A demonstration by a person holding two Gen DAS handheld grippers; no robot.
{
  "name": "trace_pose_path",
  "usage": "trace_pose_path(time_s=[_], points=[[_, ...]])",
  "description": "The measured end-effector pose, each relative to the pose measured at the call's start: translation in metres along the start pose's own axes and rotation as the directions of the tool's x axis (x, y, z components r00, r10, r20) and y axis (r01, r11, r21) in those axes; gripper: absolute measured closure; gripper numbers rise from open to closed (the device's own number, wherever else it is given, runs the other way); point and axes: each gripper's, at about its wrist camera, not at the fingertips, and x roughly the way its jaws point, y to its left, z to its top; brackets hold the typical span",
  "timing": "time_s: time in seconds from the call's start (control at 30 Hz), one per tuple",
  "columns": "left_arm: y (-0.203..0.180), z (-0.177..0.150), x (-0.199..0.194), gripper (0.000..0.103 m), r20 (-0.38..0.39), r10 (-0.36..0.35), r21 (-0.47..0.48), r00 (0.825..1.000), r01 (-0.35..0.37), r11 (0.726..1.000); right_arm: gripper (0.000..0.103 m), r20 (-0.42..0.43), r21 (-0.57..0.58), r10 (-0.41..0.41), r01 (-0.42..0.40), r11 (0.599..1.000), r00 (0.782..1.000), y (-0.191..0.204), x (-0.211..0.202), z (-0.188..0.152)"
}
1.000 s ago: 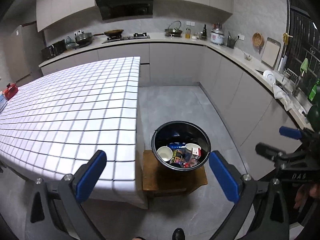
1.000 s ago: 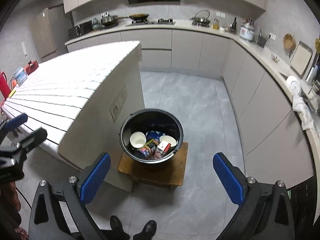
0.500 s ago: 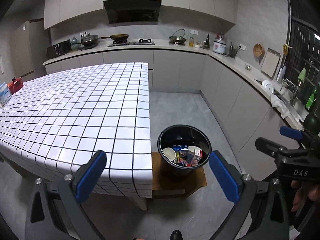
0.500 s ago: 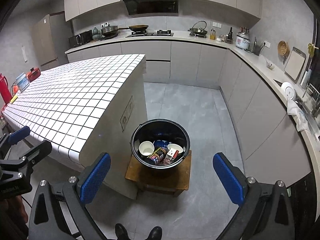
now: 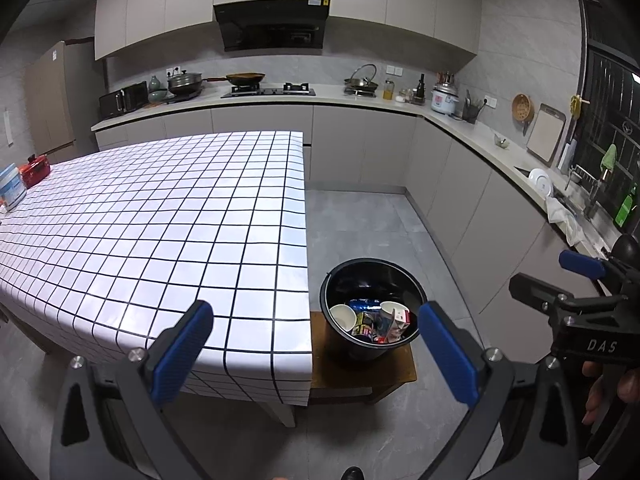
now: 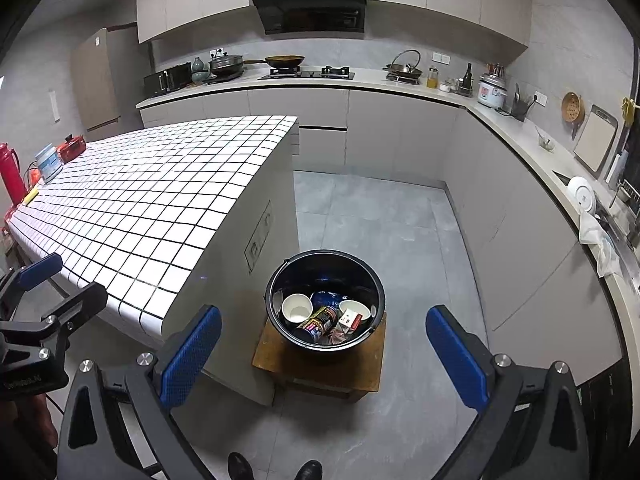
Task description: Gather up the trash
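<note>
A black bucket [image 5: 414, 292] [image 6: 276, 280] stands on a low wooden stool [image 5: 396, 368] [image 6: 320, 372] beside the end of the tiled table. It holds trash: paper cups [image 6: 297, 307], a can [image 6: 318, 322], a small carton [image 6: 350, 320]. My left gripper [image 5: 314, 346] hangs open high above the table corner and bucket, nothing between its blue pads. My right gripper [image 6: 324, 354] is open too, empty, well above the bucket. Each gripper shows at the other view's edge: the right gripper [image 5: 568, 280], the left gripper [image 6: 52, 284].
The white tiled table [image 5: 160, 216] [image 6: 152, 184] carries a tub [image 5: 11, 188] and a red item [image 5: 35, 168] at its far left end. Kitchen counters [image 5: 480, 140] line the back and right walls. Grey floor [image 6: 380, 216] lies between. The person's shoes [image 6: 276, 468] show below.
Both grippers have risen and drawn back, so the bucket looks smaller and lower in view and more of the table top shows. Both stay open and empty.
</note>
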Motion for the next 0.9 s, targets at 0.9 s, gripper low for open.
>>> trace_pose_path(time_s=[0.9], points=[[0.009,0.006,0.001,0.0,0.002,0.015,-0.006,1.0,-0.015,1.0,0.0,0.006,-0.027,0.029,-0.029,0.999,1.0,0.012,0.009,0.009]])
